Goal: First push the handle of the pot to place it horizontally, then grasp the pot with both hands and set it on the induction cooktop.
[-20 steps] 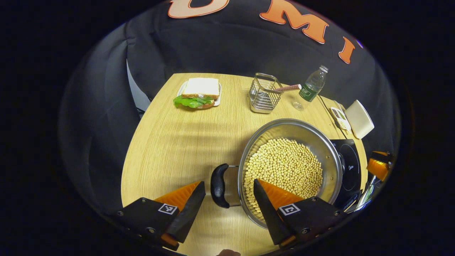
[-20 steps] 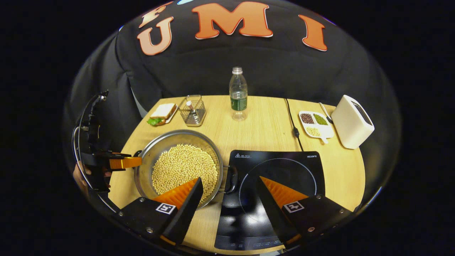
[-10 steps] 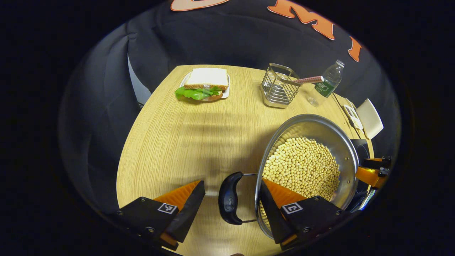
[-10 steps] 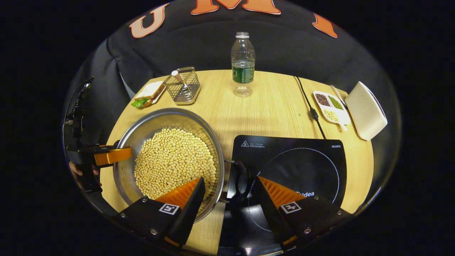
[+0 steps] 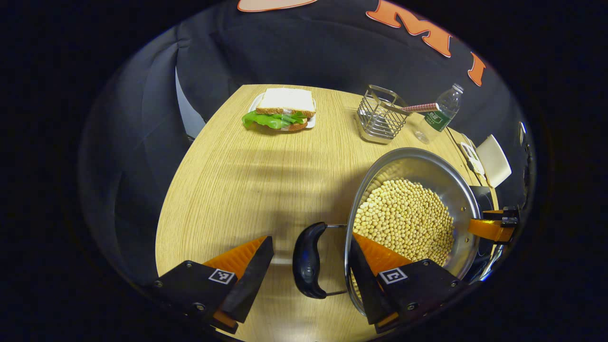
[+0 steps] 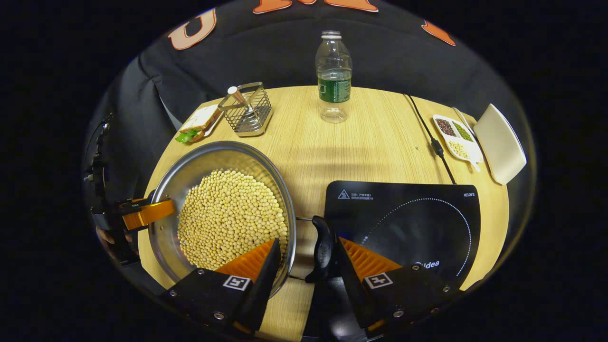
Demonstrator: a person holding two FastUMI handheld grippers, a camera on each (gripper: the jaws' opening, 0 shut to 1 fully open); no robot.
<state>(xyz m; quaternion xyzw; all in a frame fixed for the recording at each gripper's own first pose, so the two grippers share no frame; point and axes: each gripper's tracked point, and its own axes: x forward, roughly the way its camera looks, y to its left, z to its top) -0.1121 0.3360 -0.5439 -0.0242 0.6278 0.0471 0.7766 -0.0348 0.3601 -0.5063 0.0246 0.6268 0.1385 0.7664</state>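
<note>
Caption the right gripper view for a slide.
Open right gripper straddles the handle of the bean-filled pot beside the cooktop.

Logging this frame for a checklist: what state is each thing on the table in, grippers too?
Pot: full of beans, on the table beside the cooktop, not on it.
Cooktop: bare top.
Left gripper: open, astride one pot handle.
Right gripper: open, astride the other handle.
Bottle: upright, no cap, little water.
Wire basket: upright, holds a utensil.
Sandwich: on its plate.
</note>
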